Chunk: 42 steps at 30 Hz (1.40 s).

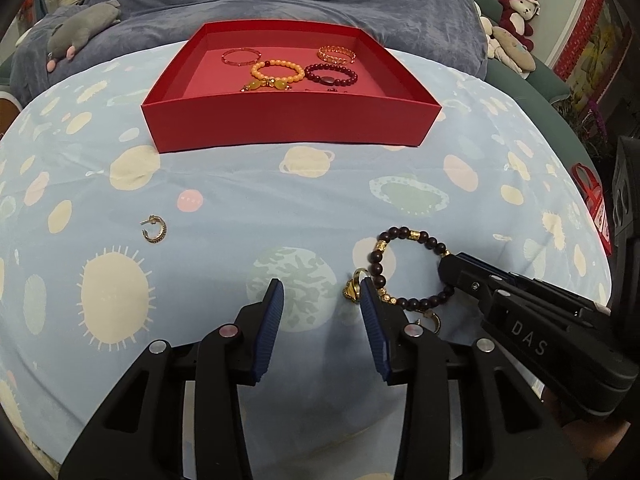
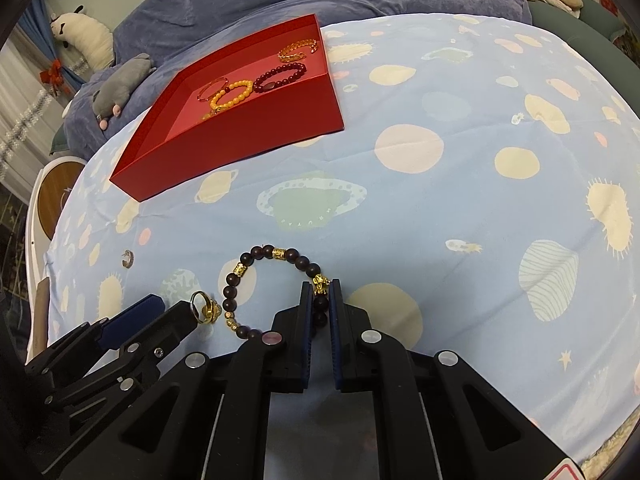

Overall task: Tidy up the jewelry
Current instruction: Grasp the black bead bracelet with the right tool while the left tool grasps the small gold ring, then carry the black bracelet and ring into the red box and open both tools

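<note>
A dark bead bracelet (image 2: 276, 258) with gold beads lies on the blue bedspread. My right gripper (image 2: 321, 294) is shut on its near right side; it also shows in the left wrist view (image 1: 448, 266) on the bracelet (image 1: 404, 236). My left gripper (image 1: 322, 292) is open and empty, low over the cloth. A gold ring (image 1: 354, 288) touches its right fingertip; the ring also shows in the right wrist view (image 2: 204, 308). A gold hoop earring (image 1: 154, 230) lies at the left. The red tray (image 1: 288, 124) at the back holds several bracelets.
A second small gold earring (image 1: 430, 318) lies by the left gripper's right finger. Plush toys (image 1: 516, 12) and a grey plush (image 1: 84, 26) sit on the blue blanket behind the tray. The bed edge drops off at left in the right wrist view (image 2: 52, 248).
</note>
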Tool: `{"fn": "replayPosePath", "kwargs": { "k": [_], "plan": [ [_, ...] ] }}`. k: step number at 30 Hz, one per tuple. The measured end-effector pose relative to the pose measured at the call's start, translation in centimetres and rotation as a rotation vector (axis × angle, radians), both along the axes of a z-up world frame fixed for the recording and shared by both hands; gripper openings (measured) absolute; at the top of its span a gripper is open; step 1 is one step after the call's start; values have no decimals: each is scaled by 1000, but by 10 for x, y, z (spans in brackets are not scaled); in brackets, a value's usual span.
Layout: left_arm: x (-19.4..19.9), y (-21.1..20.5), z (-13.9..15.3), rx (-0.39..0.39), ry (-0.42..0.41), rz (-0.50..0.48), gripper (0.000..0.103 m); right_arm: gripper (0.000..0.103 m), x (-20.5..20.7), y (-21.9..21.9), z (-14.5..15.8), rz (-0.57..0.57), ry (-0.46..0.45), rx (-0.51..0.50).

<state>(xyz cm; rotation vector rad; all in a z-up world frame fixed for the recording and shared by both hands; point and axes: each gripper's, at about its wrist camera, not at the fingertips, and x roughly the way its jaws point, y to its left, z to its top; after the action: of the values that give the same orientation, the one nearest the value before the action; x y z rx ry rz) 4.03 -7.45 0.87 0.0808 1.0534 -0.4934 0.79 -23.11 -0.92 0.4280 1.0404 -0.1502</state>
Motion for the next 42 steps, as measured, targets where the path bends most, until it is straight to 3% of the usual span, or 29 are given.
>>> {"fn": "replayPosePath", "kwargs": {
  "k": [14,25,32,42],
  "plan": [
    [-5,-12,0,-44,29,-22,38,8,-11,-9,3,-21,6,-2],
    [2,-10,-9,-49,47,-12,5,8,-13,-8,4,-14,-4,-4],
    [7,-1,-1,-60,35,-4,4,8,-9,-3,21,0,-42,-3],
    [28,20,37,-72,-6,40,4,8,1,5,60,28,-125,-17]
  ]
}}
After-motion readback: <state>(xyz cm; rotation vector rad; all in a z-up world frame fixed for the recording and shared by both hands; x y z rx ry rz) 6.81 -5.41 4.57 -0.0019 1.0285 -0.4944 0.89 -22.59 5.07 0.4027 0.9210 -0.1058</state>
